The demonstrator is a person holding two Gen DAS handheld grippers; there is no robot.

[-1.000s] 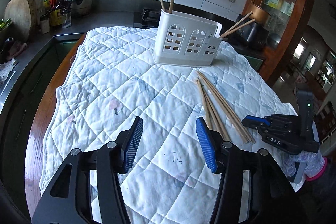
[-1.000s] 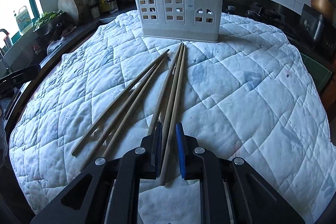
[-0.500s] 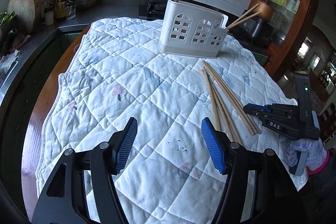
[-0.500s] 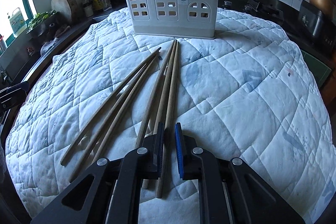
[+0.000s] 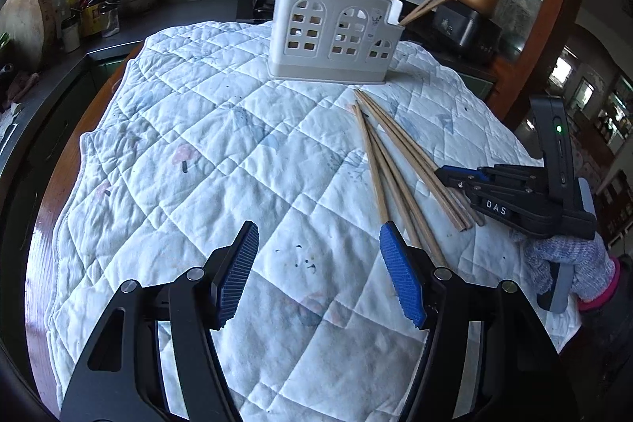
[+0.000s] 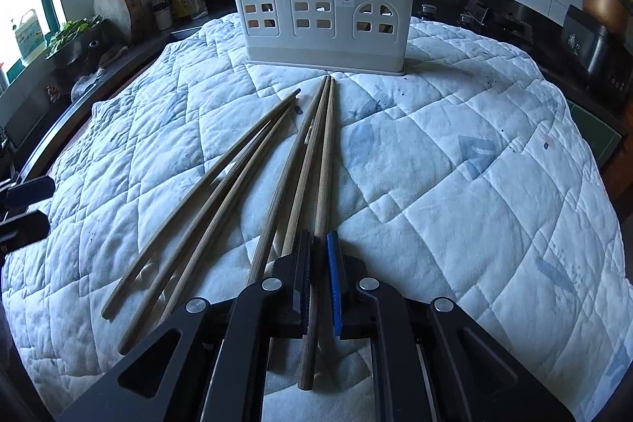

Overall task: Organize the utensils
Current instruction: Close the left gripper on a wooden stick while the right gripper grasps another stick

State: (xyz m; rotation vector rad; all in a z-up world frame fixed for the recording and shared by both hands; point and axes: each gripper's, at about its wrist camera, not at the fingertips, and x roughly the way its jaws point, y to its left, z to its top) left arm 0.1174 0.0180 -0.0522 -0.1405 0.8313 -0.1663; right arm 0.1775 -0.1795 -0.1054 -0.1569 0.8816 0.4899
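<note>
1. My left gripper [image 5: 318,269] is spread wide over bare quilt [image 5: 198,145], nothing between the pads.
2. Chopsticks [image 6: 221,192]: plain long wooden sticks, six loose on the quilt, fanned out, tips pointing at the white holder [image 6: 322,22].
3. My right gripper [image 6: 318,279] is clamped on the rightmost chopstick [image 6: 324,161], near its thick end.
4. The holder has arched cut-outs; more sticks stand in its end slots, with tops cut off in the right view.
5. Can't tell whether the gripped stick is off the quilt.
</note>
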